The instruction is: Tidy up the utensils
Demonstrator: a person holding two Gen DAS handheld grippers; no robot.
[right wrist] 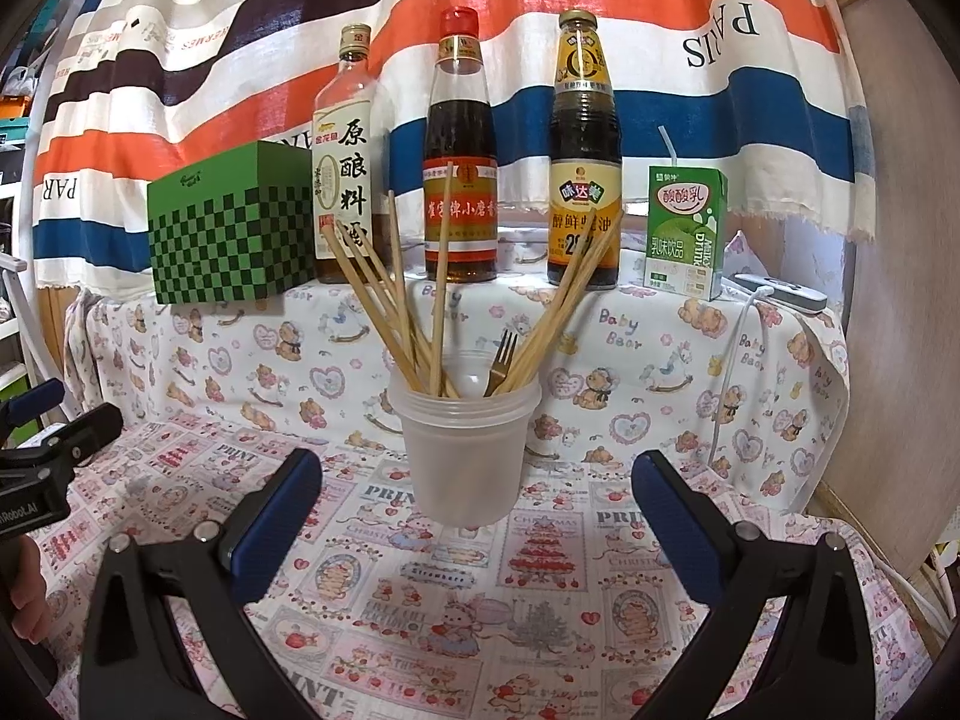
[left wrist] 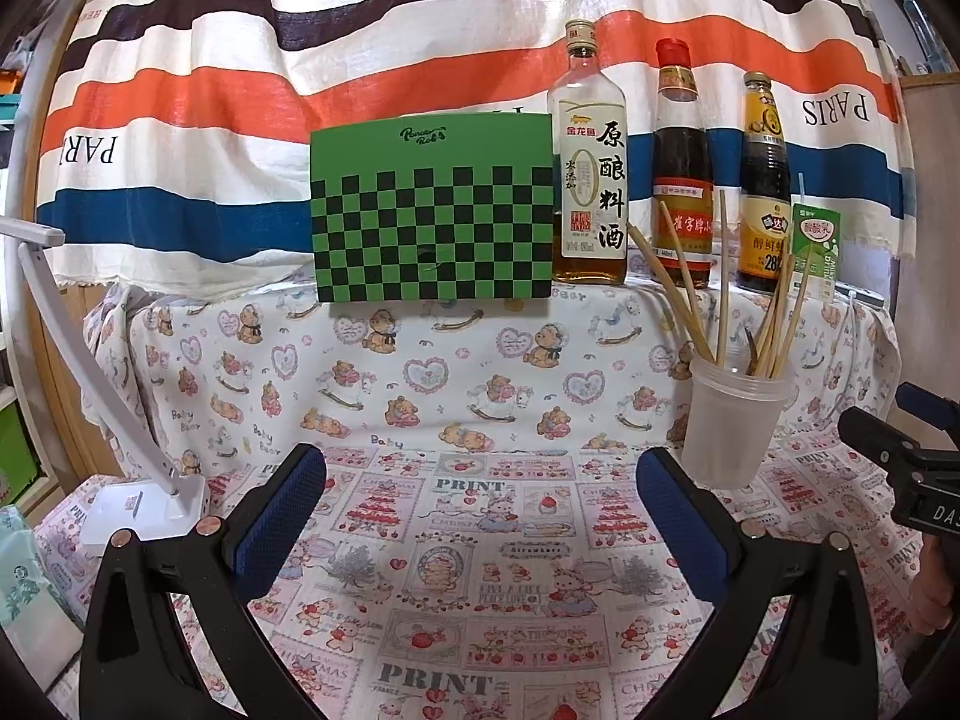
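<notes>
Left wrist view: the left gripper (left wrist: 480, 516) is hovering over the printed tablecloth (left wrist: 456, 588), fingers spread wide, gripping nothing. The translucent plastic cup (left wrist: 735, 426) of wooden chopsticks (left wrist: 723, 276) is sitting off to its right.

Right wrist view: the right gripper (right wrist: 477, 516) is also gaping empty (cup straight ahead), a gold fork (right wrist: 501, 360) poking out among the chopsticks.

The cup (right wrist: 465, 456) stands on the tabletop (right wrist: 540, 612), chopsticks (right wrist: 384, 300) and a fork (right wrist: 501, 360) upright in it. Behind, on a raised ledge, from ten to two o'clock: box (right wrist: 222, 234), three bottles (right wrist: 461, 150), carton (right wrist: 684, 228).
</notes>
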